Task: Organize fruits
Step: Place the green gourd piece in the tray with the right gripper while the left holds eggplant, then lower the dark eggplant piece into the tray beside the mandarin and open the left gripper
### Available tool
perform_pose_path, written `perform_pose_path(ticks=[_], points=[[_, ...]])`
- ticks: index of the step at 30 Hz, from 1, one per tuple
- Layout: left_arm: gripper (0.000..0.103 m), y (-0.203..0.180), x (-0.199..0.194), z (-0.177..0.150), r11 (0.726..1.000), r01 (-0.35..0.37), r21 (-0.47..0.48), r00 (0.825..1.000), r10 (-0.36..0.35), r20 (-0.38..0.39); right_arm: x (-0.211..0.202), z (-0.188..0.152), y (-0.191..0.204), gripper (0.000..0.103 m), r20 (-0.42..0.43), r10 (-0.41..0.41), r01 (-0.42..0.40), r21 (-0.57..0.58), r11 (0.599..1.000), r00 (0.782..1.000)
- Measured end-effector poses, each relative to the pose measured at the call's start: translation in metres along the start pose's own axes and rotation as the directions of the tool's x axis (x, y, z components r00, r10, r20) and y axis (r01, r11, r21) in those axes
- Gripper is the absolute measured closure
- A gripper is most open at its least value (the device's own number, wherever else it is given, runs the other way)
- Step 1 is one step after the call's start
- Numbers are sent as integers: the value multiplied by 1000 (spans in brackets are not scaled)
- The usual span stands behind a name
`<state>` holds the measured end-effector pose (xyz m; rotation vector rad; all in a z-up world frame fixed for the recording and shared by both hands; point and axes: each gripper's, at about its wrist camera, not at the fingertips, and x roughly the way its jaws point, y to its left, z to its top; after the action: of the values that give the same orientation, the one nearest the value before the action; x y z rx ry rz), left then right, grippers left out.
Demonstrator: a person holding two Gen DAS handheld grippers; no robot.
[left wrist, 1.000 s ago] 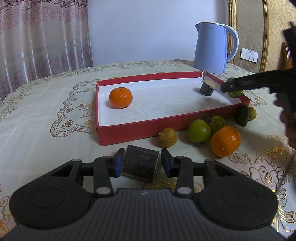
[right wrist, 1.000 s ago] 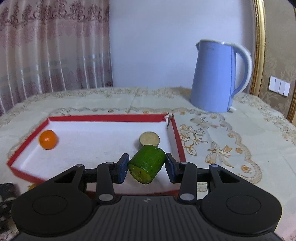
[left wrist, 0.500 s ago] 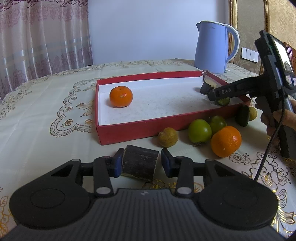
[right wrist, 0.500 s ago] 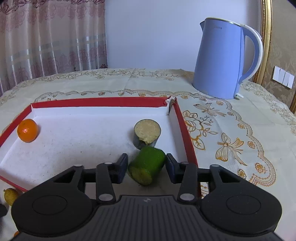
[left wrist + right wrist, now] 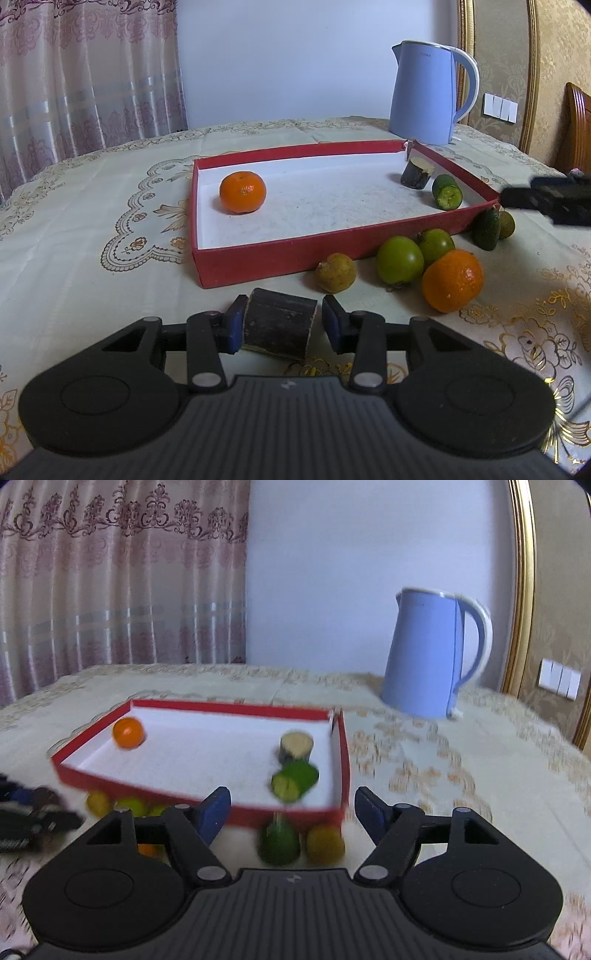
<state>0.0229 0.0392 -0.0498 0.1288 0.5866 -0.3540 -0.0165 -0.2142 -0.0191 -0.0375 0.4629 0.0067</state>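
Note:
A red tray (image 5: 280, 254) with a white floor holds an orange (image 5: 242, 192), a dark cane stub (image 5: 416, 172) and a green cucumber piece (image 5: 447, 192). My left gripper (image 5: 282, 326) is around a dark brown cane piece (image 5: 279, 325) lying on the cloth in front of the tray; its left pad touches it, a small gap shows at the right pad. My right gripper (image 5: 292, 814) is open and empty, held back from the tray's near right corner (image 5: 338, 808), with the cucumber piece (image 5: 294, 781) lying inside.
Loose fruit lies in front of the tray: a yellowish fruit (image 5: 335, 272), two green fruits (image 5: 400, 259), an orange (image 5: 452, 280), a dark green piece (image 5: 487, 229). A blue kettle (image 5: 424, 98) stands behind the tray. The right gripper's tip (image 5: 546, 199) shows at the right edge.
My right gripper opened, left the green cucumber piece in the tray beside the cane stub, and pulled back. My left gripper has stayed put around the cane piece.

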Motion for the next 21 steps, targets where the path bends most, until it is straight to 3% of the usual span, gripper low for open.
perform_pose_path(ticks=[4,14,21], points=[[63,0,0,-1,1000,-8,3,1000,8,0,1,-11,-1,29,-96,18,-18,2,1000,995],[63,-3,0,0,1000,-29,4,1000,29,-2,25,-27,-7,29,-158,-46,50,24,998,986],[68,-7,-1,0,998,-51,23,999,51,2,32,-30,-19,12,-176,-6,23,94,995,984]])
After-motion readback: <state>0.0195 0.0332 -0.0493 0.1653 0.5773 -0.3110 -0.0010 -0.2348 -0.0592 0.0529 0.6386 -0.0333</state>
